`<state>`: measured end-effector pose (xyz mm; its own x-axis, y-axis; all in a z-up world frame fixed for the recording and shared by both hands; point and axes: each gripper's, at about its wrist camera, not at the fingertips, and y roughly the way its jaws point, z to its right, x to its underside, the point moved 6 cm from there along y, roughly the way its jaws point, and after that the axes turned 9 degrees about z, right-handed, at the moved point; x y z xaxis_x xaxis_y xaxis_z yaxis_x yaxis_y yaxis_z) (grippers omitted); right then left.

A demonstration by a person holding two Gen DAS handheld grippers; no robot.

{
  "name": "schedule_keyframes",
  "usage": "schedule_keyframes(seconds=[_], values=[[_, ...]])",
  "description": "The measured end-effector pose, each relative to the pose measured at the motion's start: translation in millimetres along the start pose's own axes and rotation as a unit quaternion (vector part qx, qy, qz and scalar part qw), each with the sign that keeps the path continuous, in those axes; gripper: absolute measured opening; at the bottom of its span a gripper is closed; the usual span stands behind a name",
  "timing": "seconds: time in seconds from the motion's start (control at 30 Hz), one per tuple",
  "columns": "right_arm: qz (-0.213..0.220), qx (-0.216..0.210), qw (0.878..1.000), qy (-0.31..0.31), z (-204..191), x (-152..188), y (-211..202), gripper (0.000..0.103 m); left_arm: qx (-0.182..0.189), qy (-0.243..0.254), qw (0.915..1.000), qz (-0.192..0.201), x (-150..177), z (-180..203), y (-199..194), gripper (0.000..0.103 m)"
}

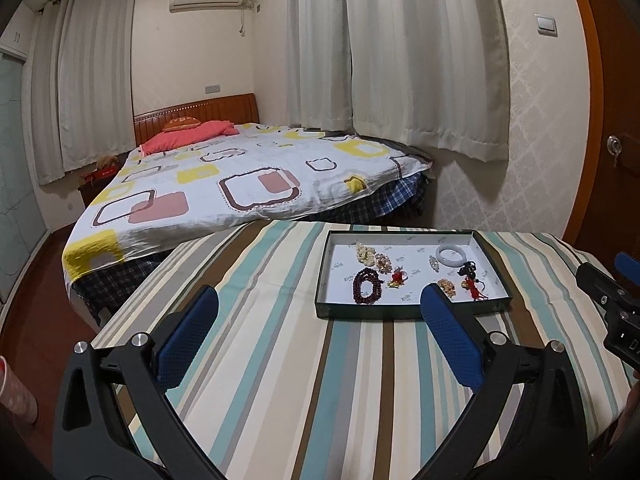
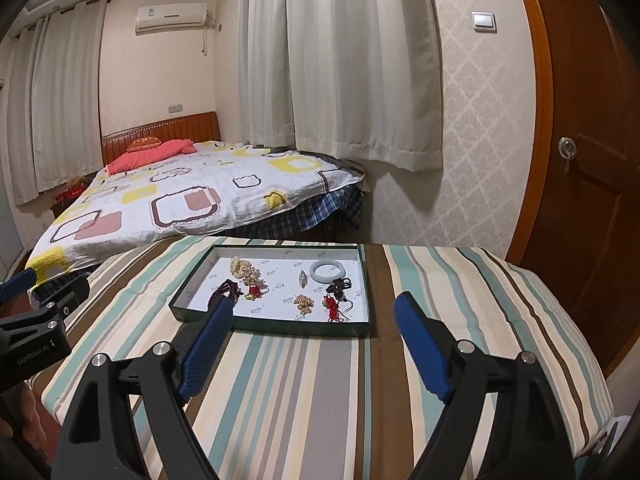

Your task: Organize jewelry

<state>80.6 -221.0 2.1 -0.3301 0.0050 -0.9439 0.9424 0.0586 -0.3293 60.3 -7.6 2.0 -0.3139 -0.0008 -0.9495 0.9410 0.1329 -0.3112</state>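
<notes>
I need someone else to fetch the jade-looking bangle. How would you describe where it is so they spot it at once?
On the striped tablecloth sits a shallow dark-rimmed tray of jewelry. Look in its far right corner for the pale bangle: the only smooth, solid whitish ring, while its neighbours are beaded, knotted or clustered pieces.

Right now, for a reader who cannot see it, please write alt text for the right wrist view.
The open, empty right gripper hangs over a striped tablecloth, facing a shallow tray holding a pale bangle, dark beads and other jewelry. A bed and curtains lie behind.
</notes>
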Motion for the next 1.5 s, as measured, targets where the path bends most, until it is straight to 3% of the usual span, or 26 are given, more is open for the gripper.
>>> schedule_keyframes(seconds=[1.5], values=[[0.011,0.001,1.0,-0.001,-2,-2,-12,0.082,0.008,-0.008,0.9999,0.002,-1,2,-12,0.099]])
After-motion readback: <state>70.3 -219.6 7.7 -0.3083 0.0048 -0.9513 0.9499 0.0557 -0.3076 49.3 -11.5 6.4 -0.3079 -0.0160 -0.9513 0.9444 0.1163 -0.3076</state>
